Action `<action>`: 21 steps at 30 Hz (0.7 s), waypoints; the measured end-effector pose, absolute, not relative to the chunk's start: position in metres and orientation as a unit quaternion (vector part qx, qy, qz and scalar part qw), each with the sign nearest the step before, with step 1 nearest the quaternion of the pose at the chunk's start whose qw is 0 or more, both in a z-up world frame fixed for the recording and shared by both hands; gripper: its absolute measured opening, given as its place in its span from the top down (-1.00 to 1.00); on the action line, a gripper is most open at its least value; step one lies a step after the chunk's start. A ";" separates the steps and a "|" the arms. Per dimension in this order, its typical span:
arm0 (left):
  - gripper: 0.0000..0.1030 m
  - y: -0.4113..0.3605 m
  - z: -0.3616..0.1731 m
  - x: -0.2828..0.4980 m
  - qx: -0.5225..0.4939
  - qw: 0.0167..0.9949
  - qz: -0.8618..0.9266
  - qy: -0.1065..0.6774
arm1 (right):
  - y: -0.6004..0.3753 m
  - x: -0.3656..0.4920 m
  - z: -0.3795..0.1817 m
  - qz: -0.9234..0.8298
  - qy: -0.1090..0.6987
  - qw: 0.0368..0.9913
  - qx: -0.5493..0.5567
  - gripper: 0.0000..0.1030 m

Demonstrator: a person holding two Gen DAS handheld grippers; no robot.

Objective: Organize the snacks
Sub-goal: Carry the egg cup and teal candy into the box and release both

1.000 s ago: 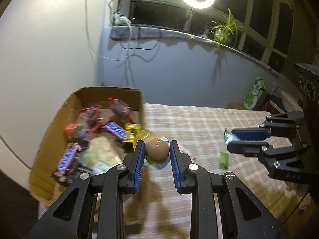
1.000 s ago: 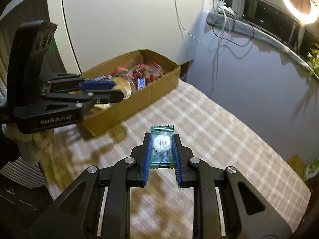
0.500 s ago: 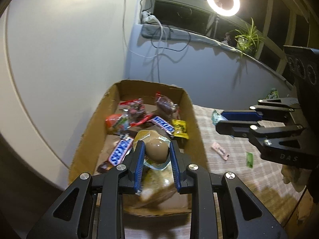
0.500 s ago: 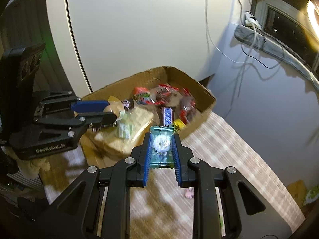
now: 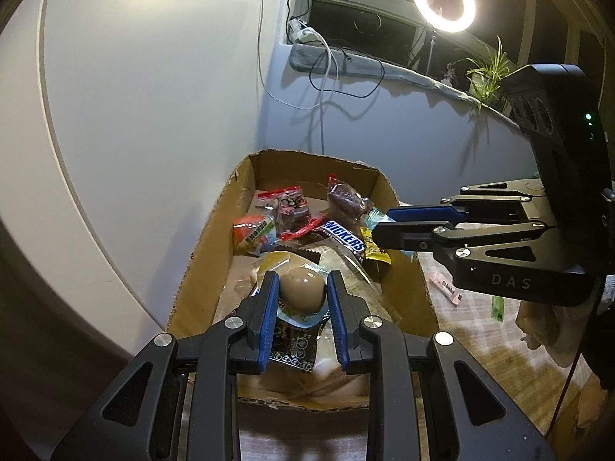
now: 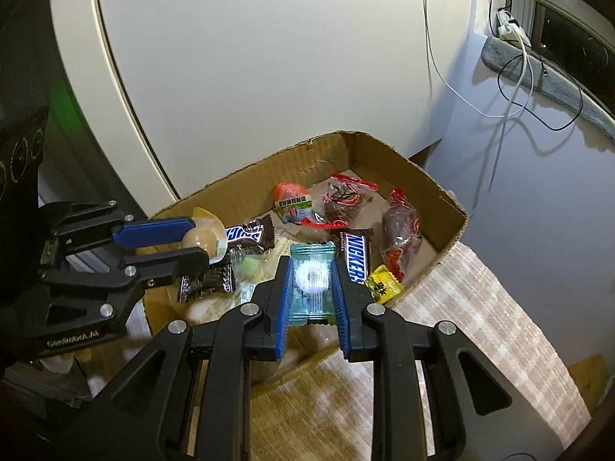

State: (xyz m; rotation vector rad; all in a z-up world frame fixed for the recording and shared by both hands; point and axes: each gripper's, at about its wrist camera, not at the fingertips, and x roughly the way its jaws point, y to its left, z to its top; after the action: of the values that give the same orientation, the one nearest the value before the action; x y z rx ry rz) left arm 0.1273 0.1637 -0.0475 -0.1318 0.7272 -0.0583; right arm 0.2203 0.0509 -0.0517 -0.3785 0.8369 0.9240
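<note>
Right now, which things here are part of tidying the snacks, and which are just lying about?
Part of the job:
- brown egg in clear wrap, left gripper
- round white candy in teal wrapper, right gripper
- brown cardboard box

Lying about:
- glowing ring light
- green potted plant

right gripper (image 6: 312,282) clamps teal candy (image 6: 311,280) | over cardboard box (image 6: 442,199) | left gripper (image 6: 200,242) grips brown egg (image 6: 198,239)
</note>
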 end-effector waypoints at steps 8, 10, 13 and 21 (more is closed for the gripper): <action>0.52 0.165 -0.048 0.128 -0.062 0.933 -0.025 0.355 | 0.056 0.223 -0.052 0.427 0.388 0.798 -0.174 0.32; 0.29 0.164 -0.048 0.127 -0.059 0.933 -0.021 0.355 | 0.055 0.223 -0.051 0.425 0.385 0.801 -0.174 -0.22; -0.01 0.165 -0.047 0.126 -0.055 0.935 -0.013 0.350 | 0.053 0.222 -0.048 0.419 0.377 0.808 -0.173 -0.48; -0.13 0.164 -0.049 0.127 -0.045 0.934 -0.006 0.355 | 0.043 0.224 -0.042 0.404 0.371 0.819 -0.169 -0.71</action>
State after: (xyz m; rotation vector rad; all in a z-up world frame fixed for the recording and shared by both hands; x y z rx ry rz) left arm 0.1274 0.1640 -0.0492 -0.0922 0.7262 -0.0118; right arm 0.2240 0.0427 -0.0418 -0.3592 0.7893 0.8594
